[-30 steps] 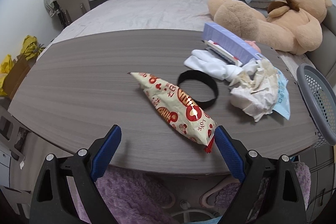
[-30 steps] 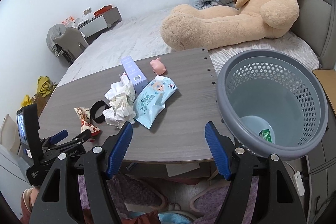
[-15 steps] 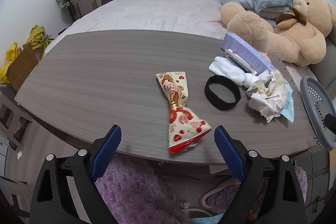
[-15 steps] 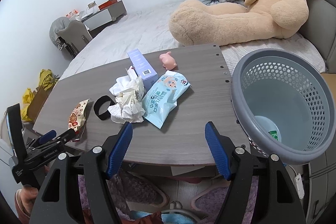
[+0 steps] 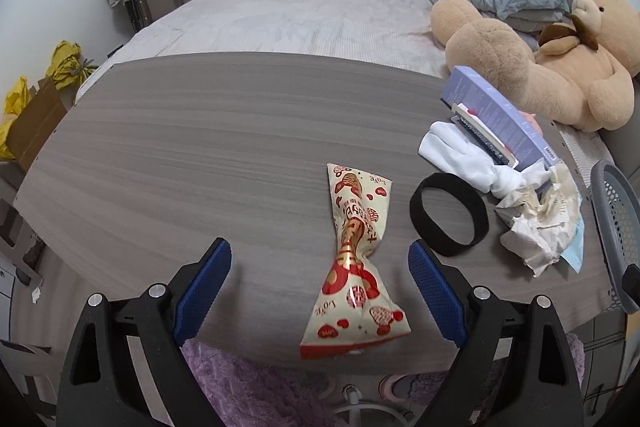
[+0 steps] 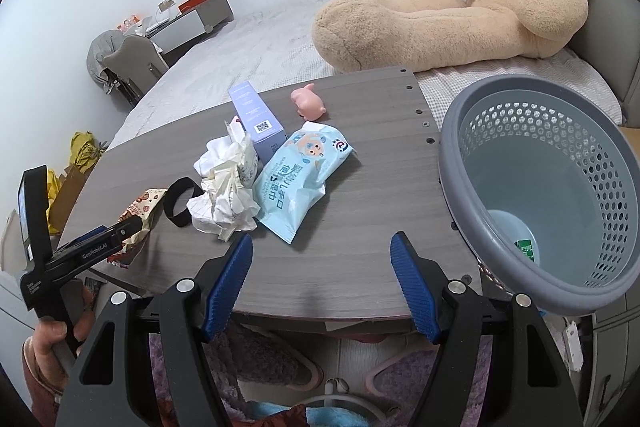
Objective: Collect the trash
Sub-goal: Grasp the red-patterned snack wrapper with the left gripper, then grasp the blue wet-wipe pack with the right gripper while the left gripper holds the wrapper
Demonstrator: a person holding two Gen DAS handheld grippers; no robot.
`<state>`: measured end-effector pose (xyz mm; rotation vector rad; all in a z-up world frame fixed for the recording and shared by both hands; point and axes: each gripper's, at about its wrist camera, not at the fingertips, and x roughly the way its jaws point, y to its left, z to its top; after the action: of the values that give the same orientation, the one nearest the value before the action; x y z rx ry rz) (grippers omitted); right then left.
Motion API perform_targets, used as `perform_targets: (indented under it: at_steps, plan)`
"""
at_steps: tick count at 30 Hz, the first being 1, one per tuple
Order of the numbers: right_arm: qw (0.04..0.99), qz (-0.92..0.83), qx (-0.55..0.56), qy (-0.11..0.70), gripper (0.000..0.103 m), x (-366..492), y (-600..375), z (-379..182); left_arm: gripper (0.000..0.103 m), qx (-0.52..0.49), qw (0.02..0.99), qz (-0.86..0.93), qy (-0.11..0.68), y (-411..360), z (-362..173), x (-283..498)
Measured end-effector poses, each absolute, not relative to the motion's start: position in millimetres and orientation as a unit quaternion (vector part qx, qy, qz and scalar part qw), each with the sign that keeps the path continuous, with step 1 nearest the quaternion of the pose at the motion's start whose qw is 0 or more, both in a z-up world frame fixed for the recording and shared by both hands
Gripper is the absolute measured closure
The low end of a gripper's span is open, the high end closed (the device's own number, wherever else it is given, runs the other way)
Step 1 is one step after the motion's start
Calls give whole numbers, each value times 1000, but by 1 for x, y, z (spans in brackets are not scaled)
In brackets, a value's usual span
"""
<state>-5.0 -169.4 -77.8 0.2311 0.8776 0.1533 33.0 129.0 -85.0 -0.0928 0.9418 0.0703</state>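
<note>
Left wrist: snack wrapper (image 5: 357, 263) btwn open left tool (image 5: 319, 263) fingers.

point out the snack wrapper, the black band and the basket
snack wrapper (image 5: 354, 251), left wrist view, twisted middle
black band (image 5: 478, 215), left wrist view, right side of loop
basket (image 6: 452, 163), right wrist view, near rim

Both views are evenly lit by soft, cool indoor light, with no hard glare. Faint shadows lie under the gripper fingers on the desk (image 5: 200, 155). Focus is sharp throughout, without motion blur. Fisheye distortion bows the desk edges, and black vignette fills the corners at 2, 4, 8 and 10 o'clock.
</note>
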Motion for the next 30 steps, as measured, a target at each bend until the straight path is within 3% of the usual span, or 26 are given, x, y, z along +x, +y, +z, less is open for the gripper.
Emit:
perform_targets:
  at_steps: [4,7,14,17,30]
  plan:
    - [894,73,111,429,34,-1,-169,-82,17,-43,885,31,462,129,-92,40]
    - [892,72,109,432,34,1,-168,-84,26,-41,884,23,465,129,-94,41]
    - [892,72,105,434,34,4,-163,-86,58,-29,883,3,468,124,-97,41]
    - [892,72,102,434,34,5,-162,-86,76,-29,883,-8,468,124,-96,40]
    - [891,65,99,438,34,24,-158,-91,77,-42,908,-2,418,123,-64,26]
